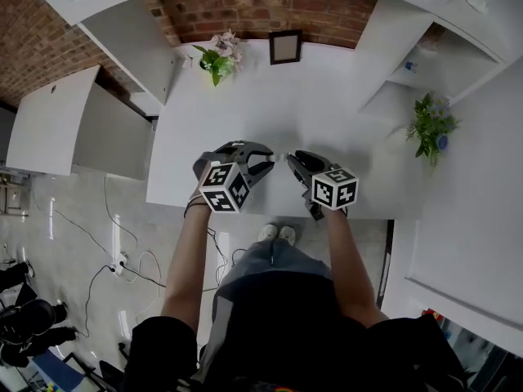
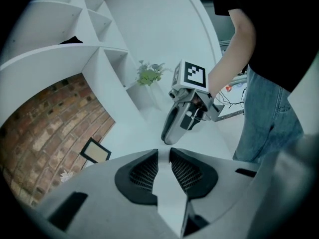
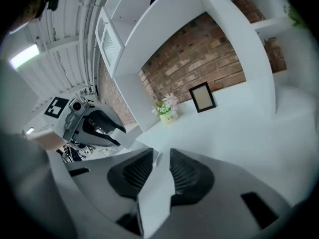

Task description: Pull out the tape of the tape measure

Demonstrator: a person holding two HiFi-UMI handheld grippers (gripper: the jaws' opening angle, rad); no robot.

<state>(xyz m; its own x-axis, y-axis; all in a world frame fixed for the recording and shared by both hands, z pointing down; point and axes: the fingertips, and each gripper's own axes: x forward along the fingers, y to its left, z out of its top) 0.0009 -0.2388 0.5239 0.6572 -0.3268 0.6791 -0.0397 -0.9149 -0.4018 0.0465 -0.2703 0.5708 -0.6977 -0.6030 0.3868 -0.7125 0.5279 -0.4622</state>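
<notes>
I cannot make out a tape measure in any view. Both grippers hover over the near part of the white table (image 1: 245, 113), tips facing each other and close together. My left gripper (image 1: 270, 161) (image 2: 163, 156) has its dark ribbed pads a narrow slit apart, and only white shows between them. From the right gripper view its jaws (image 3: 122, 133) look parted like a beak. My right gripper (image 1: 290, 161) (image 3: 159, 156) also shows a narrow gap. A small pale sliver (image 3: 157, 158) sits at its tips; I cannot tell what it is.
A potted plant (image 1: 216, 60) and a small picture frame (image 1: 285, 47) stand at the table's far edge against the brick wall. White shelves rise on the right, with a second plant (image 1: 429, 125). Cables (image 1: 122, 260) lie on the floor to the left.
</notes>
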